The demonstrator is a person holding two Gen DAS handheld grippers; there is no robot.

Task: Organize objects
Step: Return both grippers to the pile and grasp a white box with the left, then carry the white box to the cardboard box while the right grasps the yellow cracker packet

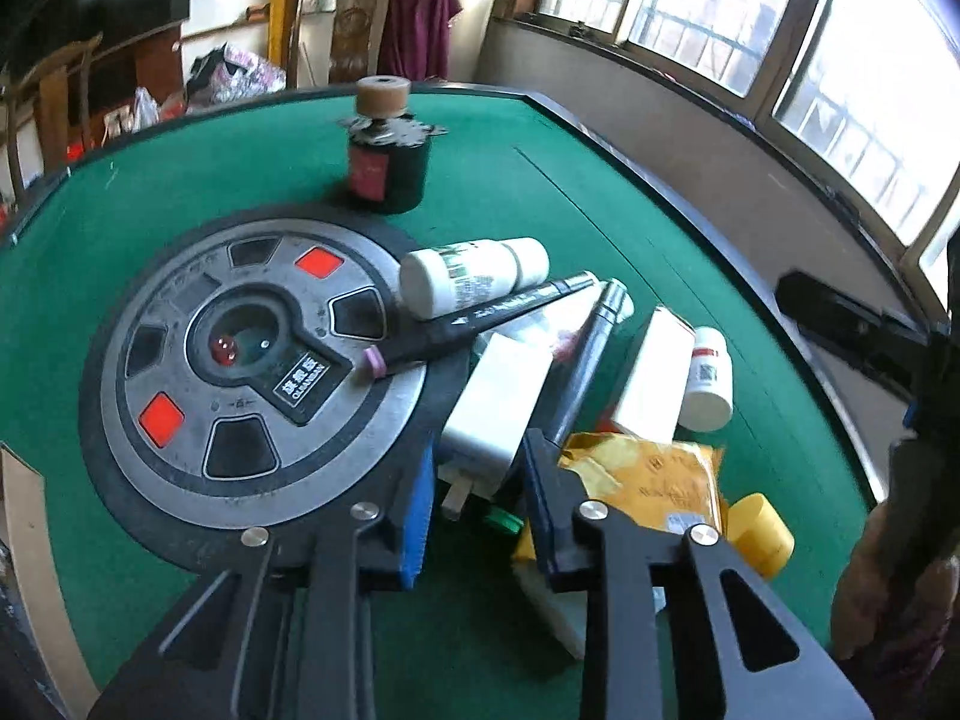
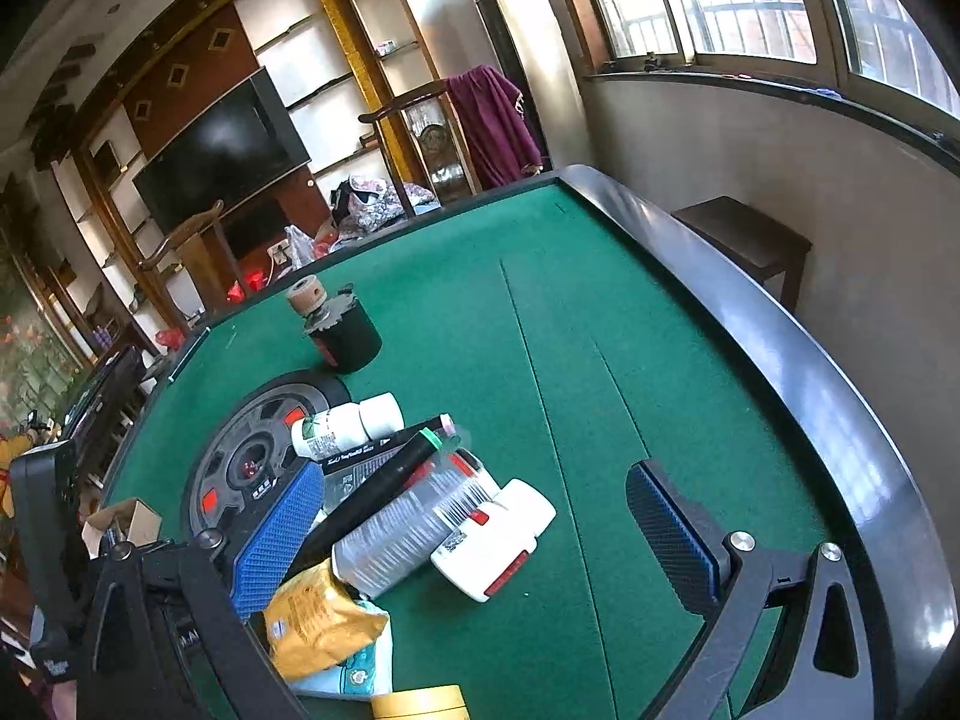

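Spreading across most of both views, the green felt table (image 2: 540, 312) carries a round grey dial plate (image 1: 240, 360) at its centre and, beyond that, a black cylindrical holder (image 1: 387, 171) with a tan spool on top, standing alone. Sorting looks barely begun, to judge by the heap: nearly everything lies jumbled just beside the dial. That pile includes a yellow foil packet (image 1: 654, 474), a white charger block (image 1: 498, 408), a white box (image 1: 651, 378), a large white bottle (image 1: 462, 279) lying on its side, a black marker (image 1: 480, 318) resting across the dial's rim, a silver pen (image 1: 585, 360), a small white pill bottle (image 1: 711, 378) and a yellow cap (image 1: 762, 534). All of it remains to be put in order. The left gripper (image 1: 480, 510) sits partly open, its blue pads flanking the charger's plug end, near it but not visibly clamping. The right gripper (image 2: 480, 546) is spread wide over the pile's edge, holding nothing.
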